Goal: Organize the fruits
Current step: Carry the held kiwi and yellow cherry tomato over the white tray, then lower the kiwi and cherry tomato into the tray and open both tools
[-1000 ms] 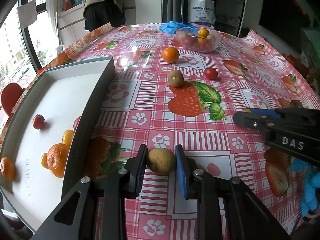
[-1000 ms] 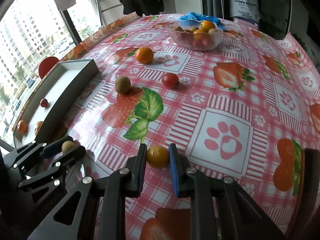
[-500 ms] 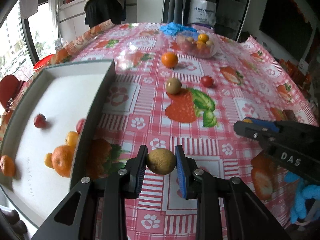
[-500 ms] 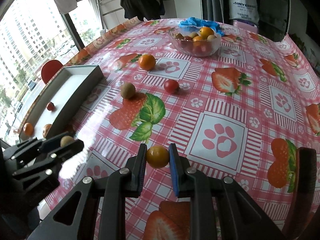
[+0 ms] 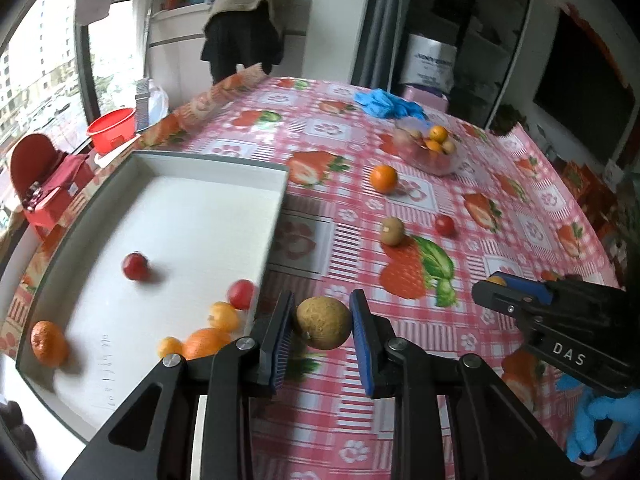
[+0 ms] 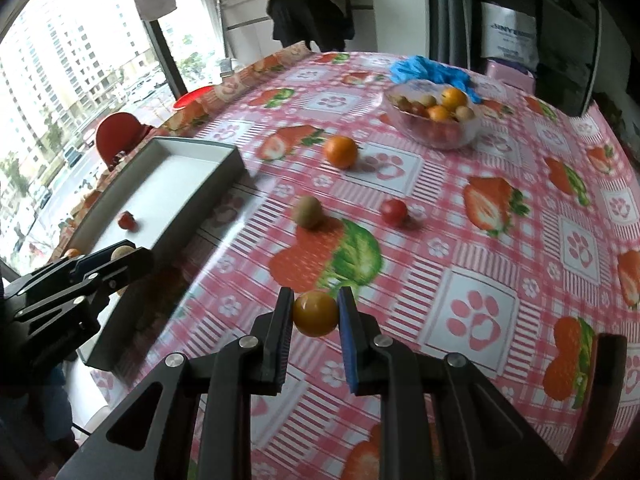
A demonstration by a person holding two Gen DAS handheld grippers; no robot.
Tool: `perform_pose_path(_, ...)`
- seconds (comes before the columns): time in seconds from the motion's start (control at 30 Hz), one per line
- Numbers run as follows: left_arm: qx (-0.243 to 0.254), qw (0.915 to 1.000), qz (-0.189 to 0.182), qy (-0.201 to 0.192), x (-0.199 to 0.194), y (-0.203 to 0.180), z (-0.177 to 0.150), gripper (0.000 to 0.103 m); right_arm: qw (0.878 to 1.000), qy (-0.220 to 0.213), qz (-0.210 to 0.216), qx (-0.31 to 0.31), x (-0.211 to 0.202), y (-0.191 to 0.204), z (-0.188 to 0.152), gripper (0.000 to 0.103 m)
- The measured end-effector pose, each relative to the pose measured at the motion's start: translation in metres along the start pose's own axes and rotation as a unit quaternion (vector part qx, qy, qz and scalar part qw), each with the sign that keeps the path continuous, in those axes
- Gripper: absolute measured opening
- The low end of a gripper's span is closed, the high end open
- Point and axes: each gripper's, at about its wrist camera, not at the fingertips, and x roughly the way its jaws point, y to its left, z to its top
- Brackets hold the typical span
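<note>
My left gripper is shut on a brown round fruit, held above the table just right of the white tray. Several fruits lie in the tray: red tomatoes, oranges and small yellow ones. My right gripper is shut on a small yellow-orange fruit over the tablecloth. On the cloth lie an orange, a kiwi and a red tomato. A clear bowl at the far side holds more fruit. The right gripper shows at the right of the left wrist view.
A pink strawberry tablecloth covers the table. Blue gloves lie behind the bowl. A person stands at the counter beyond the table. A red bucket and red chair stand by the window at left.
Both grippers have risen off the table with their fruits and drifted toward the tray, so the tray and table look farther below.
</note>
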Motion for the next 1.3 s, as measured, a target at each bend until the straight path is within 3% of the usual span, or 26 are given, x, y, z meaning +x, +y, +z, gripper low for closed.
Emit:
perform_pose_path(0.77,-0.085,0.9948,0.047,-0.030,-0.005,0.108,-0.005,0.030,0.993,0.033,0.047,-0.101,0.040,0.134,0.038,0.024)
perform_pose_path(1.3,-0.120,0.9897,0.070,-0.032,0.001,0.149,-0.012,0.029,0.987,0.057,0.056,-0.138,0.069,0.180,0.050,0.024)
